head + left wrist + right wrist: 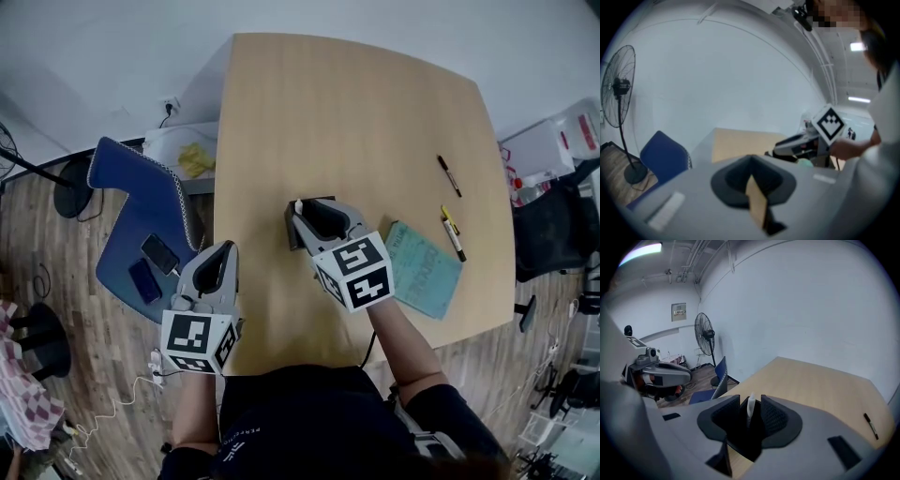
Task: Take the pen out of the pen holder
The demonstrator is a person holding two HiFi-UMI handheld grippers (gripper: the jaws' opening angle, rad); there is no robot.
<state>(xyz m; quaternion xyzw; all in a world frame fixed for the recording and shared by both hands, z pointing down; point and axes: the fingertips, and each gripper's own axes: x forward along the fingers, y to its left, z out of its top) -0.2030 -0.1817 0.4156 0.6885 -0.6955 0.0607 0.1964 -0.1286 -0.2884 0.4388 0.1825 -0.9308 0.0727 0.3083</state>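
Observation:
A black pen holder (292, 238) stands near the middle of the wooden table (356, 103), mostly hidden under my right gripper (306, 212). That gripper is directly over it, jaws closed in on a white pen (751, 405) whose tip sticks up between them. The same white pen (298, 203) pokes out at the gripper's front in the head view. My left gripper (223, 249) hovers at the table's left edge, apart from the holder. It is shut and holds nothing, as the left gripper view (750, 164) shows.
A black pen (449, 175) and a yellow-and-black pen (453, 232) lie on the table's right side. A teal notebook (423, 270) lies beside my right forearm. A blue chair (141, 220) carrying two phones stands left of the table. A floor fan (706, 341) stands beyond.

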